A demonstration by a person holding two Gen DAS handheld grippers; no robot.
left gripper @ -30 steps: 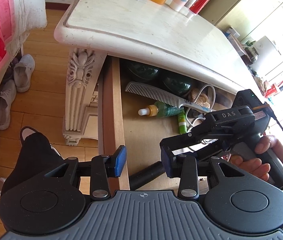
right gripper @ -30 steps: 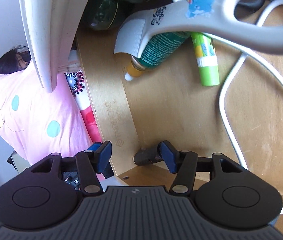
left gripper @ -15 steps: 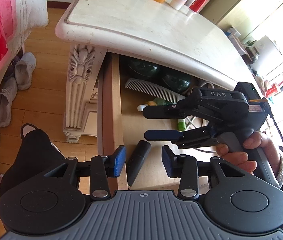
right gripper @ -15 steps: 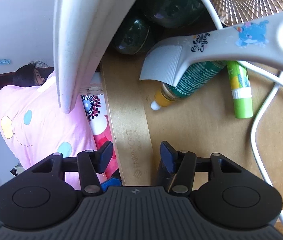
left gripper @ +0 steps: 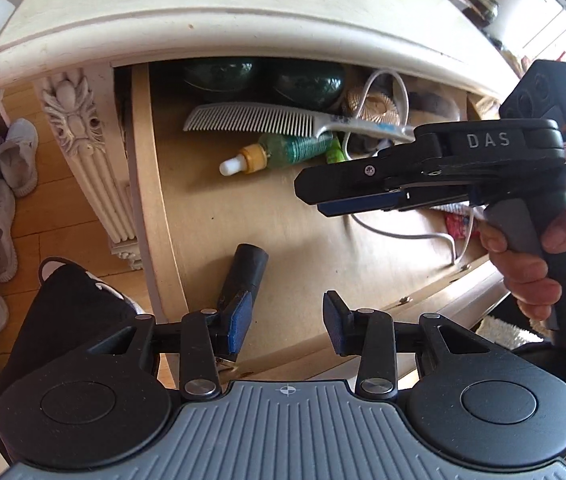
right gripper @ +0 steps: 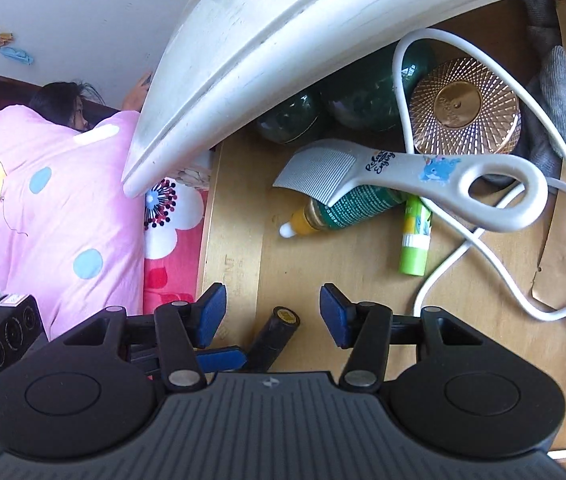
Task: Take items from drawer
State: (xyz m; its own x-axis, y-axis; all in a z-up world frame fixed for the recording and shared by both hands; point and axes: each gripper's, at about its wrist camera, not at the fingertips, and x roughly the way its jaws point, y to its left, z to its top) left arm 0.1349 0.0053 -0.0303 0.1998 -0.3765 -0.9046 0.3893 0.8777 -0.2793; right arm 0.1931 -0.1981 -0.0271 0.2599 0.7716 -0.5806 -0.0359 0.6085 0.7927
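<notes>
We see the tabletop [left gripper: 211, 12] overhanging the open drawer [left gripper: 283, 232], comb [left gripper: 267, 122], dropper bottle [left gripper: 279, 152], black tube [left gripper: 243, 276] inside. Left claw [left gripper: 287, 326] apart, one pad seemingly touching the tube; right claw [right gripper: 273, 314] apart, empty above it.

"DAS" stands in pale raised letters on the top of the right gripper [left gripper: 357, 196]. The white comb [right gripper: 403, 178] in the drawer [right gripper: 239, 240] carries cursive "Relax Enjoy" on its handle (beside a blue cartoon sticker). The drawer's left side wall shows stamped letters, unreadable.
</notes>
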